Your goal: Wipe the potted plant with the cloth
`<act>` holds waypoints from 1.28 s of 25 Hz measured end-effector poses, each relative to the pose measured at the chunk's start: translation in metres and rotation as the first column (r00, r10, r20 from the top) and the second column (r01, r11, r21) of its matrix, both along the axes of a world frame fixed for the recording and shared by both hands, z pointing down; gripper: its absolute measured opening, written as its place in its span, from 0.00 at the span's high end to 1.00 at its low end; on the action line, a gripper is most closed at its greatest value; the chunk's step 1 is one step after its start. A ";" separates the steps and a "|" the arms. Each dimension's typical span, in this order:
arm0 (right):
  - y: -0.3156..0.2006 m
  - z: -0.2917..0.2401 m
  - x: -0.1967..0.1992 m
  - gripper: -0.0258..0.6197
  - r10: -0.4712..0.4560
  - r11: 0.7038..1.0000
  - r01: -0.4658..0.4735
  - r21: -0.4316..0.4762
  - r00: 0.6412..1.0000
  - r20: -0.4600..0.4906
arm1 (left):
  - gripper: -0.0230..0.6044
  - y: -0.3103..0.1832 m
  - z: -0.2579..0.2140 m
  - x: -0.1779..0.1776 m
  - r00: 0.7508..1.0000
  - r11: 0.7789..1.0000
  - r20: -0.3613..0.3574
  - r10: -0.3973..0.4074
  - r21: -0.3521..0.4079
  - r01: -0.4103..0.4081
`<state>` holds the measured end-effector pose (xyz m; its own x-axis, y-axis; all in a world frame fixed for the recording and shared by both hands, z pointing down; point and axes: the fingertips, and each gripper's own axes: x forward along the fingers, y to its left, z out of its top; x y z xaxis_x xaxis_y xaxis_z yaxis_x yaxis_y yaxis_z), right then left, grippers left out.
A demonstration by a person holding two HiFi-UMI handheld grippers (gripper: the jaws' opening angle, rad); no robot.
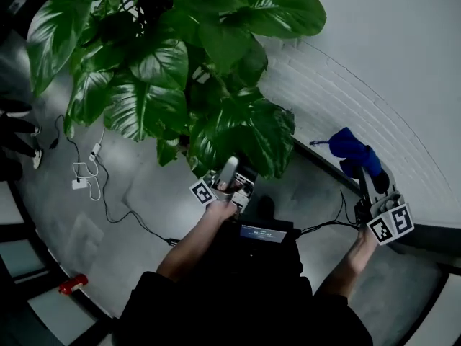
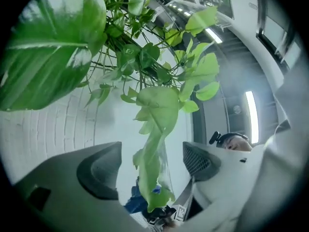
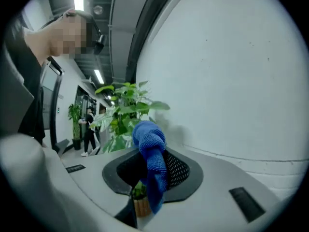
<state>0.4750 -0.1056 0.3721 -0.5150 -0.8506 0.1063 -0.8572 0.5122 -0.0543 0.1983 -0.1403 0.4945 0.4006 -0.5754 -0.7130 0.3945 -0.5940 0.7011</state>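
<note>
**Drooping leaf framed for a wipe, cloth waiting off to the side**

The left gripper (image 1: 229, 173) reaches up under the potted plant (image 1: 180, 85). Its jaws are spread, and one long hanging leaf (image 2: 153, 144) dangles in the gap between them, apparently touching neither pad. The right gripper (image 1: 367, 175) is clenched on the bunched blue cloth (image 1: 351, 146), held upright near the white wall (image 1: 403, 63) and well apart from that leaf. Wiping appears not to have begun. The risk lies in the grip: jaws closing hard on the thin leaf could crease or tear it, and any tug while steadying it could strain the stem. The cloth looks pinched at one fold only, so a firm stroke might drag it loose and drop it to the floor (image 1: 144, 215).
</note>
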 end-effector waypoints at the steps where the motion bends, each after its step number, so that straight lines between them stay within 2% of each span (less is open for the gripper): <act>1: -0.007 -0.013 0.002 0.82 -0.041 0.998 0.040 0.038 0.999 0.026 | 0.32 0.003 0.003 0.004 1.000 1.000 -0.012 -0.026 -0.011 0.026; 3: -0.017 -0.036 -0.016 0.82 -0.177 0.980 0.170 0.106 0.983 0.059 | 0.32 0.009 0.004 0.006 0.994 0.996 -0.070 -0.082 -0.021 0.081; 5: -0.023 -0.052 -0.052 0.82 -0.345 0.930 0.332 0.154 0.937 0.059 | 0.32 0.016 -0.004 0.004 0.980 0.989 -0.133 -0.147 -0.002 0.149; 7: -0.025 -0.062 -0.097 0.82 -0.504 0.851 0.490 0.192 0.863 0.030 | 0.32 0.022 -0.018 0.003 0.963 0.975 -0.170 -0.210 0.032 0.218; 9: -0.023 -0.064 -0.141 0.82 -0.615 0.764 0.610 0.211 0.787 -0.049 | 0.32 0.028 -0.030 0.003 0.948 0.959 -0.182 -0.262 0.063 0.277; 11: -0.020 -0.044 -0.177 0.82 -0.670 0.702 0.698 0.144 0.715 -0.198 | 0.32 0.035 -0.041 0.000 0.929 0.939 -0.198 -0.313 0.085 0.334; 13: -0.012 -0.003 -0.205 0.82 -0.704 0.662 0.749 -0.004 0.620 -0.347 | 0.32 0.043 -0.051 -0.006 0.906 0.915 -0.219 -0.361 0.104 0.390; 14: -0.005 0.015 -0.216 0.82 -0.720 0.640 0.766 -0.049 0.577 -0.387 | 0.32 0.047 -0.057 -0.007 0.898 0.905 -0.226 -0.377 0.115 0.409; 15: 0.005 0.030 -0.224 0.82 -0.738 0.616 0.785 -0.074 0.541 -0.404 | 0.32 0.051 -0.062 -0.007 0.894 0.898 -0.227 -0.387 0.127 0.421; 17: 0.025 0.053 -0.227 0.82 -0.787 0.563 0.819 -0.111 0.489 -0.377 | 0.32 0.056 -0.069 -0.005 0.890 0.891 -0.233 -0.393 0.141 0.431; 18: 0.034 0.061 -0.223 0.82 -0.813 0.539 0.832 -0.129 0.474 -0.339 | 0.32 0.056 -0.070 -0.005 0.887 0.890 -0.241 -0.394 0.140 0.433; 20: 0.044 0.073 -0.212 0.82 -0.851 0.507 0.847 -0.158 0.464 -0.245 | 0.32 0.056 -0.069 -0.004 0.883 0.889 -0.248 -0.397 0.132 0.437; 24: 0.049 0.085 -0.178 0.82 -0.883 0.470 0.863 -0.187 0.463 -0.082 | 0.32 0.049 -0.064 0.002 0.891 0.894 -0.220 -0.397 0.129 0.430; 27: 0.037 0.056 -0.145 0.82 -0.875 0.474 0.872 -0.118 0.482 0.045 | 0.32 0.038 -0.051 0.011 0.900 0.899 -0.166 -0.402 0.112 0.423; 29: 0.019 0.007 -0.124 0.82 -0.855 0.506 0.863 0.000 0.502 0.132 | 0.32 0.029 -0.039 0.015 0.903 0.902 -0.133 -0.409 0.090 0.422; 30: 0.008 -0.022 -0.115 0.82 -0.841 0.532 0.844 0.069 0.518 0.156 | 0.32 0.025 -0.034 0.018 0.905 0.905 -0.122 -0.407 0.083 0.418; 32: -0.017 -0.077 -0.107 0.82 -0.801 0.598 0.778 0.193 0.580 0.145 | 0.32 0.020 -0.031 0.025 0.913 0.911 -0.110 -0.394 0.089 0.403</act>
<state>0.3678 -0.1224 0.2954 -0.9861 -0.0960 -0.1355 -0.0859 0.9932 -0.0784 0.2233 -0.1204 0.4634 0.0873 -0.5922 -0.8010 0.1660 -0.7842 0.5979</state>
